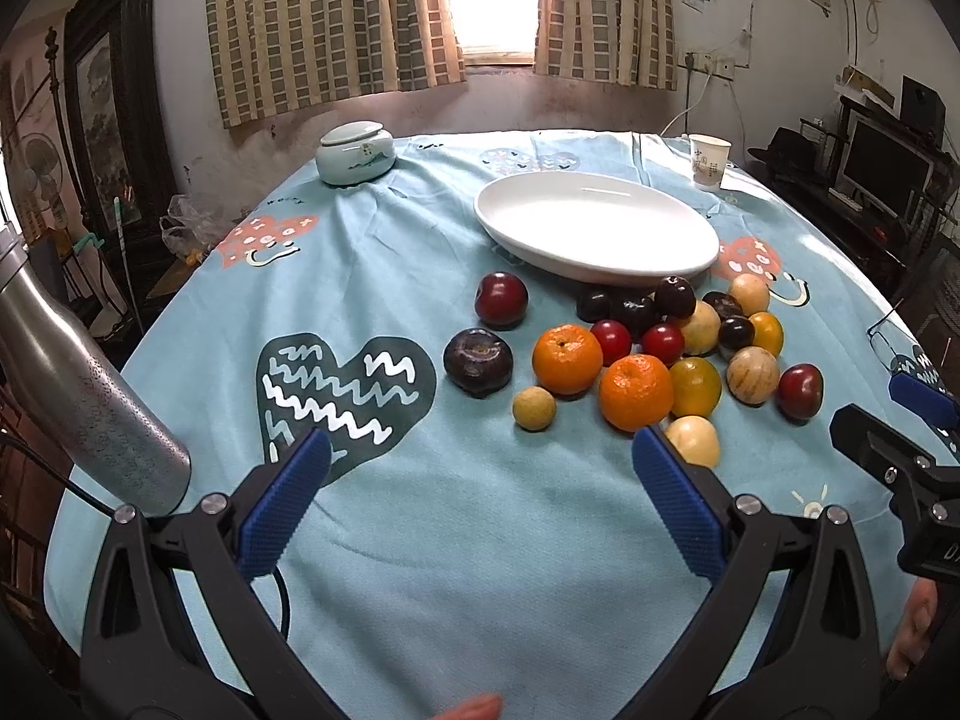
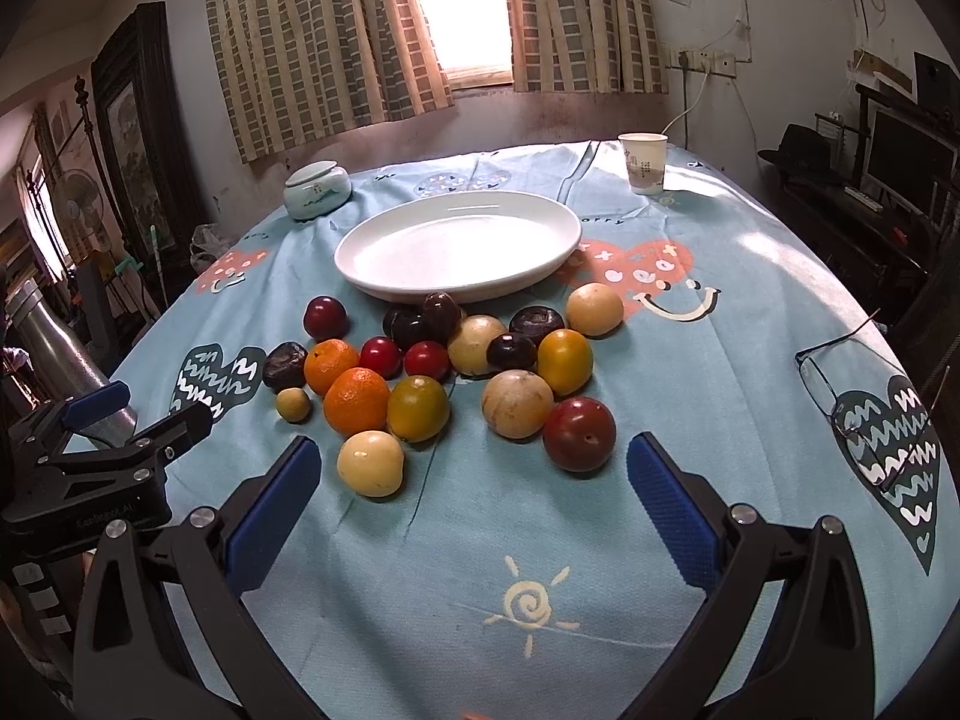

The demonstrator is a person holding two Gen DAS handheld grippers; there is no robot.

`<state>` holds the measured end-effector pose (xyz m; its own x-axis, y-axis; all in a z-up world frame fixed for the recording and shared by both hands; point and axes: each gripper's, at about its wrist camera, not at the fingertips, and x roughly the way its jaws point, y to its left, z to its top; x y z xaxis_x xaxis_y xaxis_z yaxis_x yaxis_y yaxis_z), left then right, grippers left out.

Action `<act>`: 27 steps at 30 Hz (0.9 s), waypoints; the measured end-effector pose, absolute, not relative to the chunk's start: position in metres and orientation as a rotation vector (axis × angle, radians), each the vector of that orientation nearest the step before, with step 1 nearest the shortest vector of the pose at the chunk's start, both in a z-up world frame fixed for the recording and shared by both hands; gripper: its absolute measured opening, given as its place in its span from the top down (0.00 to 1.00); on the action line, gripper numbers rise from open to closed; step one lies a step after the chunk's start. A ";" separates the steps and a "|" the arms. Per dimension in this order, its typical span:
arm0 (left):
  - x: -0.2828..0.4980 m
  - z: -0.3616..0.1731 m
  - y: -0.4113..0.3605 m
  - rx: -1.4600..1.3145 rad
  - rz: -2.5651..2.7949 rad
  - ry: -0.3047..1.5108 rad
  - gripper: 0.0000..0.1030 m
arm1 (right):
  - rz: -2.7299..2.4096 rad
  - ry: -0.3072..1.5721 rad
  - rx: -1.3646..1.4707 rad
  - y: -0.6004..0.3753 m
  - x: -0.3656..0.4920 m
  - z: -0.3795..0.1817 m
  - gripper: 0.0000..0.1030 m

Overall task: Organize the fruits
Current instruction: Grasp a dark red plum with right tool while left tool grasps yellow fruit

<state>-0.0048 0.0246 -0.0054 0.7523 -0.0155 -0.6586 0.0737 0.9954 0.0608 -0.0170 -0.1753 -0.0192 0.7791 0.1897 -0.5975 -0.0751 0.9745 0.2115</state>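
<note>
Both grippers spread wide above the cloth, holding nothing.

From the left gripper (image 1: 480,450), ribbed blue pads frame glossy fruits (image 1: 636,348) heaped before the smooth oval white plate (image 1: 690,234). From the right gripper (image 2: 474,456), a pale round fruit (image 2: 369,462) lies nearest its left pad; wire glasses (image 2: 840,384) rest well apart.

A light blue tablecloth printed with hearts (image 2: 480,540) covers the desk. At its far left stands a pale celadon ceramic jar with a lid (image 1: 355,153); at the far right, a white paper cup (image 2: 643,162). Thin wire-rimmed spectacles (image 2: 840,384) lie folded open at the right edge. A dimpled steel flask (image 1: 90,384) leans in on the left — checked beige-and-grey curtains (image 1: 312,24) hang behind.
</note>
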 end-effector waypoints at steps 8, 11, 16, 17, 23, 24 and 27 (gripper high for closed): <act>0.002 -0.017 0.027 0.095 -0.135 0.738 0.02 | 0.177 0.685 0.189 -0.179 -0.011 -0.032 0.01; 0.009 -0.025 0.027 0.118 -0.142 0.771 0.02 | 0.221 0.724 0.230 -0.185 -0.006 -0.043 0.01; 0.017 -0.031 0.032 0.161 -0.182 0.783 0.02 | 0.260 0.782 0.300 -0.199 -0.002 -0.058 0.01; 0.021 -0.030 0.035 0.160 -0.186 0.786 0.02 | 0.246 0.795 0.306 -0.203 -0.001 -0.061 0.01; 0.047 -0.029 0.042 0.190 -0.176 0.787 0.02 | 0.255 0.796 0.370 -0.228 0.005 -0.067 0.01; 0.051 -0.030 0.041 0.201 -0.172 0.789 0.03 | 0.261 0.794 0.367 -0.229 0.006 -0.066 0.01; 0.057 -0.038 0.036 0.185 -0.215 0.828 0.18 | 0.228 0.776 0.304 -0.226 0.006 -0.063 0.01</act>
<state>0.0575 0.0364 -0.0377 0.6570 -0.1170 -0.7447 0.2606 0.9622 0.0788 0.0060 -0.2264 -0.0633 0.6924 0.3119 -0.6506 -0.0899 0.9320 0.3512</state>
